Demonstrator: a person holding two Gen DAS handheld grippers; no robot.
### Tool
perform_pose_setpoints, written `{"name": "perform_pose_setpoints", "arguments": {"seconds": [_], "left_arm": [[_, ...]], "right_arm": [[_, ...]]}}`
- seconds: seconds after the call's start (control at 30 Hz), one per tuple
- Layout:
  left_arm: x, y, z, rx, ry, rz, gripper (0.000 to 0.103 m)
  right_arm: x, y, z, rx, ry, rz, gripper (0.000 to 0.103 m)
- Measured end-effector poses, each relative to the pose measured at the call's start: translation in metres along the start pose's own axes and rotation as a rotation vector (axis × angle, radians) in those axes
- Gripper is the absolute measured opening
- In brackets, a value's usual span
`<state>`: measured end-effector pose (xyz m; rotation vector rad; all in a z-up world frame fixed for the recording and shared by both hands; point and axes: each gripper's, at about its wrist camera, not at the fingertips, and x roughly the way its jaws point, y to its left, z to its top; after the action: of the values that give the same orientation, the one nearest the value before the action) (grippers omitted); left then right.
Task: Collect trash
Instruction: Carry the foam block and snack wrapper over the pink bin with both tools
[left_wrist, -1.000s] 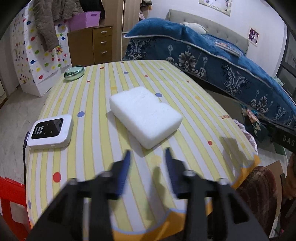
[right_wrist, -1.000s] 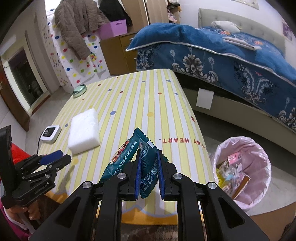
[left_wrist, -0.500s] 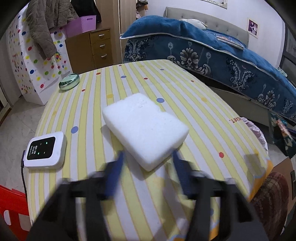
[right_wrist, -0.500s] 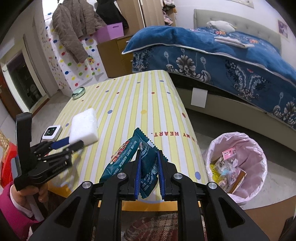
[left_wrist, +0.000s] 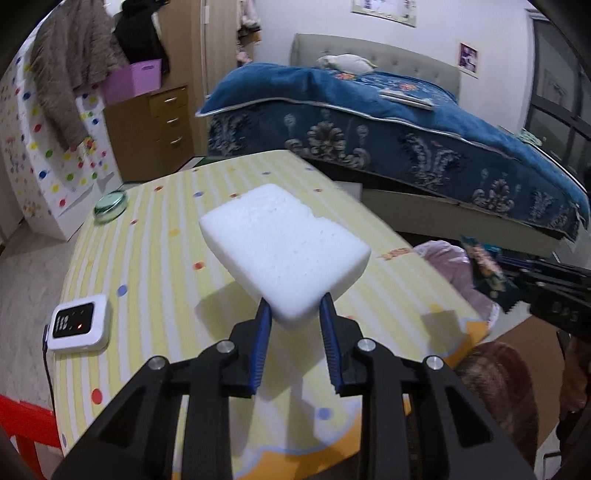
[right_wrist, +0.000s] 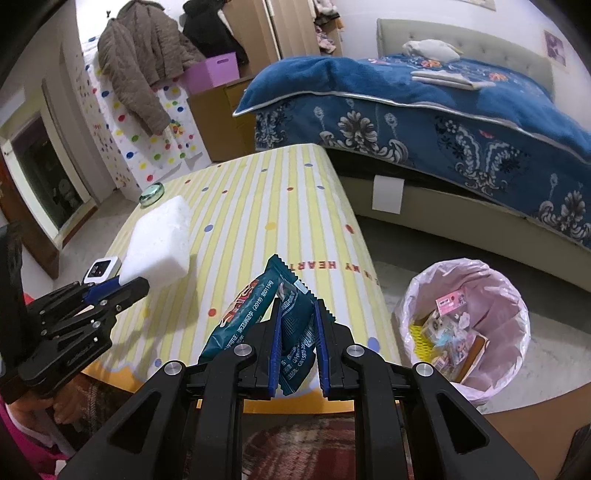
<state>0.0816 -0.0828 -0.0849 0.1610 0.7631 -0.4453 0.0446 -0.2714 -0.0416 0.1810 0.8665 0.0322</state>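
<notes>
A white foam block (left_wrist: 284, 251) hangs tilted above the striped yellow table (left_wrist: 147, 258), casting a shadow on it. My left gripper (left_wrist: 293, 306) is shut on the block's near corner, blue pads pressing both sides. From the right wrist view the same block (right_wrist: 159, 243) sticks up out of the left gripper (right_wrist: 122, 286) at the left. My right gripper (right_wrist: 295, 314) is shut on a teal snack wrapper (right_wrist: 255, 314), held over the table's near edge. A pink-lined trash bin (right_wrist: 513, 295) with several wrappers inside stands on the floor to the right.
A white device with a screen (left_wrist: 79, 326) and cable lies at the table's left. A green round glass dish (left_wrist: 110, 204) sits at the far left edge. A bed with a blue quilt (left_wrist: 406, 122) runs behind the table. A red chair part (left_wrist: 22, 424) shows at the lower left.
The left gripper moved forward to the foam block, closed on its near corner and lifted it off the table. The right gripper, still holding the wrapper, drifted a little.
</notes>
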Motion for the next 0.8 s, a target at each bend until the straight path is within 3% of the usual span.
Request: {"name": "perform_pose_setpoints", "arguments": {"seconds": [0.4, 0.8], "left_arm": [[0.016, -0.072, 0.016, 0.110, 0.014, -0.106, 0.025], [0.050, -0.161, 0.041, 0.242, 0.026, -0.222, 0.026]], "right_arm": [[-0.020, -0.052, -0.009, 0.086, -0.032, -0.071, 0.016], [-0.025, -0.143, -0.020, 0.256, 0.000, -0.202, 0.019]]}}
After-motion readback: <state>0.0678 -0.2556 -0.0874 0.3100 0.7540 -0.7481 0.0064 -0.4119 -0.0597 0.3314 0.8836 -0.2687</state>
